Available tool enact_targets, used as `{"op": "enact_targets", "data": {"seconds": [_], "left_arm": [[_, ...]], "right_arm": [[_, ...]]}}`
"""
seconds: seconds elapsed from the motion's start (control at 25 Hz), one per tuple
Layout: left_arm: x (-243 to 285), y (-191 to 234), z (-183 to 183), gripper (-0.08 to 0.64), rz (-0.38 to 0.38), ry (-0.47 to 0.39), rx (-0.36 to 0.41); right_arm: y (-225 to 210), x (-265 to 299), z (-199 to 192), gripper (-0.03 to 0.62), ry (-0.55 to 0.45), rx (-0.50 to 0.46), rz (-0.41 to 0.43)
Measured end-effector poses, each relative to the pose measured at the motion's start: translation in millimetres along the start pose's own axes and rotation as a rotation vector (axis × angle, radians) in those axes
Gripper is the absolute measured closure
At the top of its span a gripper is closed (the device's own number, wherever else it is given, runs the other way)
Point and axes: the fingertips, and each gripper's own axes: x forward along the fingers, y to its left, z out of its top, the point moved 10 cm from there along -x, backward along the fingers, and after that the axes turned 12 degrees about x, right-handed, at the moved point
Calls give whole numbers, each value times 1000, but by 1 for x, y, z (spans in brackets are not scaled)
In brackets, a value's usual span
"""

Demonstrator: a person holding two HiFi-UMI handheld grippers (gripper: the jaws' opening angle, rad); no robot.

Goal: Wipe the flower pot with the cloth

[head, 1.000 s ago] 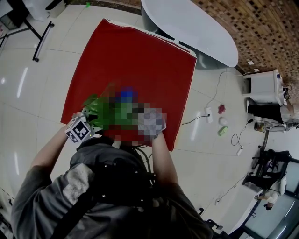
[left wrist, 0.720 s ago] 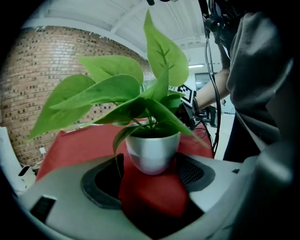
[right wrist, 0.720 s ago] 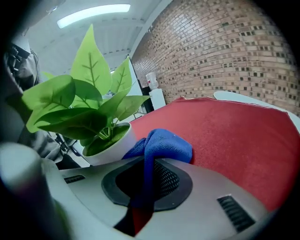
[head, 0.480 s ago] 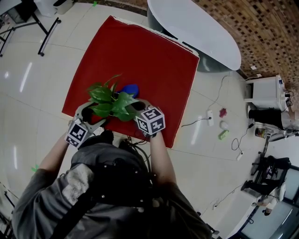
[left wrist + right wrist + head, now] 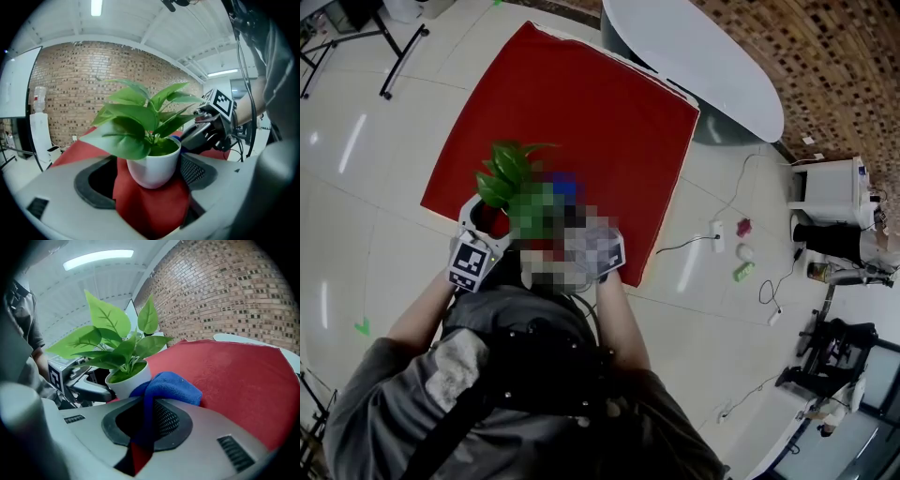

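A white flower pot [image 5: 154,166] with a green leafy plant [image 5: 508,167] stands on the red tablecloth [image 5: 581,103]. It sits between the jaws of my left gripper [image 5: 146,174], which have just been opening. Red cloth shows in the gap beside the left pad, so the gripper is open. My right gripper [image 5: 147,416] is shut on a blue cloth [image 5: 171,385], which bulges out in front of its jaws right beside the pot [image 5: 127,380]. From the left gripper view the right gripper [image 5: 206,133] is just to the right of the pot. A mosaic patch hides the pot and right gripper in the head view.
A white oval table [image 5: 694,56] stands past the far edge of the red one. Cables, a power strip [image 5: 719,230] and small objects lie on the tiled floor to the right, near white equipment [image 5: 830,173]. A black stand's legs [image 5: 394,52] are at the top left.
The plant's leaves now show farther up and to the left in the head view. My left gripper has rolled and shifted slightly right. My right gripper has moved in closer to the pot.
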Motion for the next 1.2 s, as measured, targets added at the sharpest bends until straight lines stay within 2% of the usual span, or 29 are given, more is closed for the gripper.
{"op": "enact_targets", "data": {"seconds": [0.08, 0.32, 0.52, 0.6, 0.8, 0.96, 1.2], "left_arm": [[3, -5, 1, 132, 6, -9, 28], [3, -6, -1, 158, -21, -28, 40], [1, 7, -3, 160, -114, -43, 80], [2, 12, -3, 160, -154, -46, 94], [5, 26, -9, 160, -249, -61, 135], [6, 38, -9, 160, -318, -72, 171], [17, 57, -11, 158, -385, -82, 187]], "right_arm": [[0, -3, -3, 534, -1, 4, 0], [1, -7, -6, 534, 14, 0, 19], [-10, -13, 6, 534, 21, -6, 40], [-16, -18, 19, 534, -6, -4, 52], [-19, -7, 49, 534, -97, 20, 143], [-14, 23, 57, 534, -56, -3, 163], [-31, 55, 64, 535, 5, 61, 204]]}}
